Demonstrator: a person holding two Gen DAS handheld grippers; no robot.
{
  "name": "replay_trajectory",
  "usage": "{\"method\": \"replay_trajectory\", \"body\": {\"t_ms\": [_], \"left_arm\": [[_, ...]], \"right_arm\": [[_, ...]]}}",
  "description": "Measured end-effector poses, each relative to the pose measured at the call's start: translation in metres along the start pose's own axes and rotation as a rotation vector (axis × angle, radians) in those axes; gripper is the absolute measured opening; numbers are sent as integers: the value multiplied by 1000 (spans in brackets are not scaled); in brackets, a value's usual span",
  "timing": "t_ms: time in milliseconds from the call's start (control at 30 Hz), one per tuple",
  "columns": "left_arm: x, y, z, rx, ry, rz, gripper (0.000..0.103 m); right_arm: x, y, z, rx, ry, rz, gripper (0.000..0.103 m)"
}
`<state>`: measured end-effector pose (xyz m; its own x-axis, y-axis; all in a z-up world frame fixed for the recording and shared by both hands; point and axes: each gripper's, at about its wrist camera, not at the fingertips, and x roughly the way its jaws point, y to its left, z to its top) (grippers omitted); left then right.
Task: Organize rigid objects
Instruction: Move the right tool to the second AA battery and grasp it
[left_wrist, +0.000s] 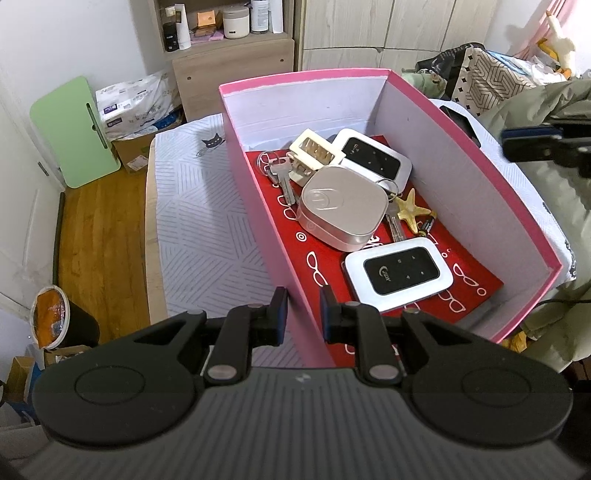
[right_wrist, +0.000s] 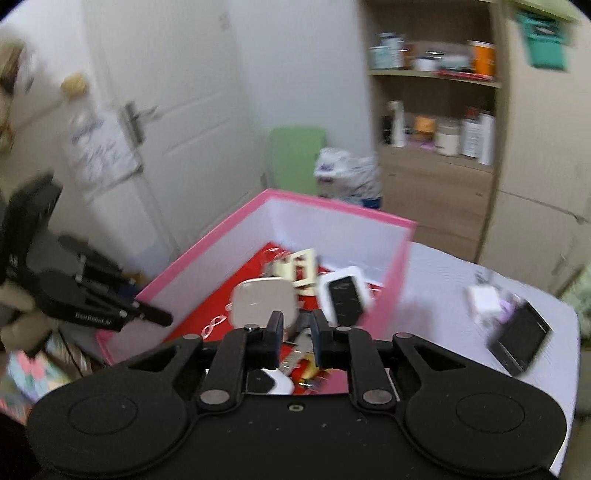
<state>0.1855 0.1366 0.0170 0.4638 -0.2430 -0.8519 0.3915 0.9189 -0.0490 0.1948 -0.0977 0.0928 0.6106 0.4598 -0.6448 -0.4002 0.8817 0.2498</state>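
The left gripper is pointing steeply down, its fingers straddling and grasping the near left wall of the pink box. The right gripper is tilting down over the box's near edge; its jaws are slightly parted with nothing gripped between them. In the left view it is showing as a blurred dark shape at the far right.

The box is stiff cardboard, white inside, pink at the rim, sitting on a white striped bed cover. A red mat printed with white glasses is lining its floor. On the mat are lying a rounded silver case, two glossy white-and-black routers, a cream slotted block, metal keys, a tan starfish and a small battery.

The near right part of the mat is lying bare. On the cover right of the box, a black device and a blurred white thing are lying near the bed's edge.
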Motion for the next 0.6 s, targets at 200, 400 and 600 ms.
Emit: {"method": "replay_trajectory", "body": {"t_ms": [200, 400, 600], "left_arm": [[0, -1, 0, 3, -1, 4, 17], [-1, -1, 0, 0, 0, 6, 16], [-1, -1, 0, -5, 1, 7, 16]], "right_arm": [[4, -47, -32, 166, 43, -141, 28], [38, -73, -60, 243, 132, -241, 29], [53, -69, -63, 251, 114, -217, 34]]}}
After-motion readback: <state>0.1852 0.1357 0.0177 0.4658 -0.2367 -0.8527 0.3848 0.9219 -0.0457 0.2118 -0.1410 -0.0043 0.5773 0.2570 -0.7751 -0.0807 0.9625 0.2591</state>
